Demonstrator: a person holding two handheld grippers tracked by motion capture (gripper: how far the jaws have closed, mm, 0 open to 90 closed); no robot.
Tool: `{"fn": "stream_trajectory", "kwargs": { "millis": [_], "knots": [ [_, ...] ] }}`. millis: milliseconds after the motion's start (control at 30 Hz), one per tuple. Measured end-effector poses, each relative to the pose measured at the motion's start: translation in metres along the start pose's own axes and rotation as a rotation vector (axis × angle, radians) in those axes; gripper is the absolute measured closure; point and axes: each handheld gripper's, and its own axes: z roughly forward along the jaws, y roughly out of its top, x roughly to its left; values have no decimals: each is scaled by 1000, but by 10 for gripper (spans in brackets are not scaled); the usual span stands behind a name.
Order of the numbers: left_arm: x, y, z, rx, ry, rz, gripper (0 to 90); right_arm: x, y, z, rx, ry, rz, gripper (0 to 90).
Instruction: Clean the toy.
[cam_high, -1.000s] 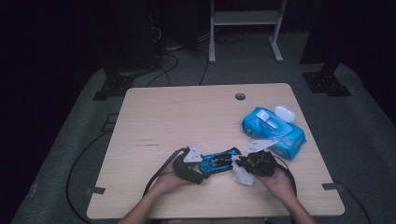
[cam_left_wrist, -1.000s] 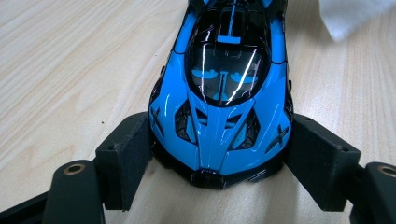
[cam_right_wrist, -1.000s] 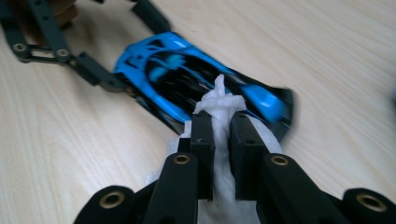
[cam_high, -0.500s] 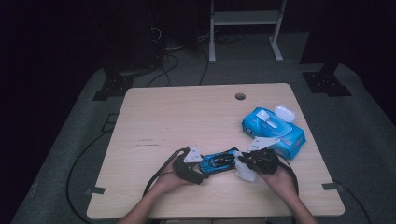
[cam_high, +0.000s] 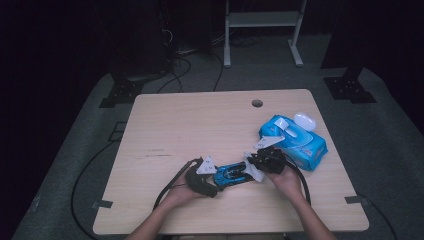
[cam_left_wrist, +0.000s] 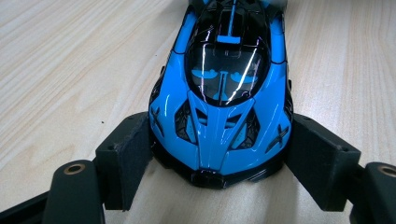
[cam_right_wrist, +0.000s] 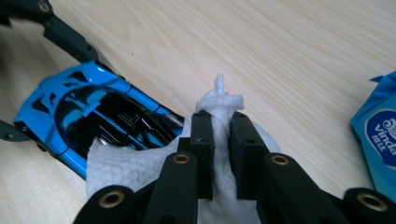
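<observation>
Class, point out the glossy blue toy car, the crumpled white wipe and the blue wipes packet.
glossy blue toy car (cam_left_wrist: 219, 116), left gripper view, bonnet.
crumpled white wipe (cam_right_wrist: 116, 170), right gripper view, spread part.
blue wipes packet (cam_high: 295, 142), high view, top face.

Toy car (cam_high: 233, 174) lies on the desk (cam_high: 200, 125) near its front edge, between left tongs (cam_high: 216, 181) and right tongs (cam_high: 254, 165); wipes pack (cam_high: 300, 142) behind right.
</observation>
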Motion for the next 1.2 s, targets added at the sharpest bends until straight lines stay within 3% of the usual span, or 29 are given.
{"fn": "stream_trajectory", "kwargs": {
  "millis": [67,100,133,267,367,400,433,500,600,667,700,733,833,1033,1200],
  "knots": [
    [0,0,0,0,-3,-4,255,-9,-6,-5,-13,27,56,803],
    [1,0,1,-1,-5,-8,256,-11,-8,-8,-15,19,61,804],
    [1,0,0,-1,-6,-9,256,-12,-11,-14,-5,-28,54,804],
    [0,0,0,0,-3,-9,256,-9,-10,-16,-6,-15,52,804],
    [0,0,0,1,-4,-10,255,0,-6,-10,12,-21,-6,803],
    [1,0,0,0,-4,-10,255,0,-6,-10,12,-21,-6,803],
    [1,0,1,0,-5,-8,256,-8,-7,-11,17,-12,31,803],
    [1,0,1,-1,-6,-5,256,-10,-6,-10,9,2,53,803],
    [1,0,1,-3,-5,-2,255,-3,-3,-5,1,23,39,803],
    [0,0,0,-2,-1,5,254,6,1,4,4,70,45,801],
    [0,0,-1,-2,3,6,254,9,3,7,8,52,11,803],
    [0,0,-1,-2,3,6,254,9,3,7,8,52,11,803],
    [0,1,0,0,4,1,254,1,5,7,26,60,76,806],
    [-1,1,0,0,9,10,252,15,22,8,16,58,29,813],
    [-1,1,0,0,7,14,252,11,26,6,27,29,20,815]
  ]
}}
